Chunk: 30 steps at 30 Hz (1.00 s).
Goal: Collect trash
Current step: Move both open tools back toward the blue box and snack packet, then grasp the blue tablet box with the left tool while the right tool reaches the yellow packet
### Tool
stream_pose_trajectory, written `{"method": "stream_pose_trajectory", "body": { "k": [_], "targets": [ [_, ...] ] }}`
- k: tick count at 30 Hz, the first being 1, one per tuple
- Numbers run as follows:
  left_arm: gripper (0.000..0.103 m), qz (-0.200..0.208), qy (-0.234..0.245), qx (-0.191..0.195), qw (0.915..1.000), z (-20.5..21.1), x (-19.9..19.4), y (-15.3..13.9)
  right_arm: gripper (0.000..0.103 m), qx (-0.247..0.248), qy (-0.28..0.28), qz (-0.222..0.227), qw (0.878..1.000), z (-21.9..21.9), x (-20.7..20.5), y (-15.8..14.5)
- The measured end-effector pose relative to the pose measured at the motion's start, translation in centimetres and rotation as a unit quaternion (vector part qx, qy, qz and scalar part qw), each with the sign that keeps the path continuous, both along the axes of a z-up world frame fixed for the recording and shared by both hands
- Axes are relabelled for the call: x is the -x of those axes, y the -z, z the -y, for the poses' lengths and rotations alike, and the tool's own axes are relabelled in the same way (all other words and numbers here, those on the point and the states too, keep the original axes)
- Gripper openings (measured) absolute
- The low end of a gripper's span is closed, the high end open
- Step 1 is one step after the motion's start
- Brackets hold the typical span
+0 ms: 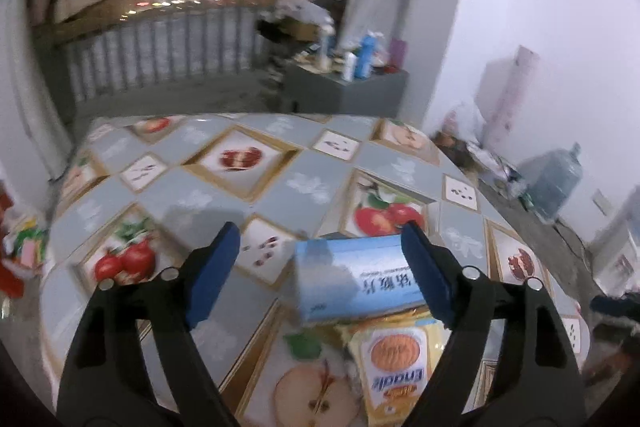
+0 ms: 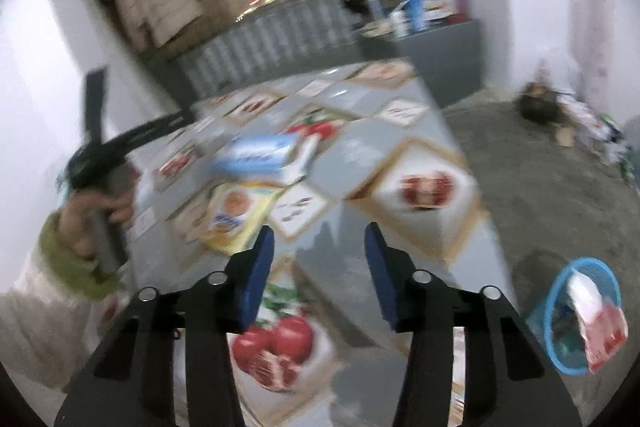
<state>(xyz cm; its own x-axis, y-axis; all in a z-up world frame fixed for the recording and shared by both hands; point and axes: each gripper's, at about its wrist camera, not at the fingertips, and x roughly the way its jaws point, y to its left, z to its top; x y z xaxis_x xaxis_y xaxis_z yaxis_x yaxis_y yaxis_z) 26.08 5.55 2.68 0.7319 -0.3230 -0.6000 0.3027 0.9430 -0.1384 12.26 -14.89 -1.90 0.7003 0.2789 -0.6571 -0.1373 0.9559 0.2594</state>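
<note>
The left tool (image 1: 320,267) hangs over the bench (image 1: 208,203), its blue pads spread wide and grasping nothing. Below them lies a yellow snack packet (image 1: 394,367) printed "Enaak", seen upside down. Just beyond it, partly overlapping it, sits a blue-and-white box (image 1: 352,279) with Chinese characters too blurred to read; the tool's right pad (image 1: 428,279) covers one end, contact unclear. The right tool (image 2: 320,267) is released too, pads apart over bare oilcloth with fruit pictures. On the floor to its right stands a blue basket (image 2: 560,347) holding a red-and-white wrapper (image 2: 600,327). Farther back, bottles (image 1: 362,57) crowd a grey cabinet (image 1: 348,91).
</note>
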Motion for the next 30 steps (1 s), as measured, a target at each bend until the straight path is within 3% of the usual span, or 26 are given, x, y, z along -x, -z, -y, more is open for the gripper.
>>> {"method": "stream_pose_trajectory", "body": {
  "k": [6, 12, 18, 26, 30],
  "targets": [
    [0.05, -0.044, 0.033, -0.04, 0.9977, 2.6, -5.2, 2.8, 0.029, -0.002, -0.083, -0.03, 0.996, -6.2, -4.4, 2.9],
    [0.037, -0.069, 0.048, -0.067, 0.9942, 3.8, -7.6, 5.3, 0.022, 0.007, -0.131, -0.058, 0.99, -10.1, -7.1, 5.1],
    [0.033, -0.064, 0.058, -0.084, 0.9927, 4.4, -7.7, 6.7, 0.017, 0.022, -0.149, -0.085, 0.985, -11.3, -8.0, 7.0],
    [0.025, -0.061, 0.073, -0.125, 0.9877, 5.3, -6.4, 6.7, 0.009, 0.028, -0.155, -0.115, 0.981, -11.0, -7.3, 6.7],
    [0.025, -0.068, 0.071, -0.122, 0.9876, 4.6, -5.0, 6.7, 0.009, 0.039, -0.161, -0.117, 0.979, -10.6, -5.9, 6.7]
  ]
}}
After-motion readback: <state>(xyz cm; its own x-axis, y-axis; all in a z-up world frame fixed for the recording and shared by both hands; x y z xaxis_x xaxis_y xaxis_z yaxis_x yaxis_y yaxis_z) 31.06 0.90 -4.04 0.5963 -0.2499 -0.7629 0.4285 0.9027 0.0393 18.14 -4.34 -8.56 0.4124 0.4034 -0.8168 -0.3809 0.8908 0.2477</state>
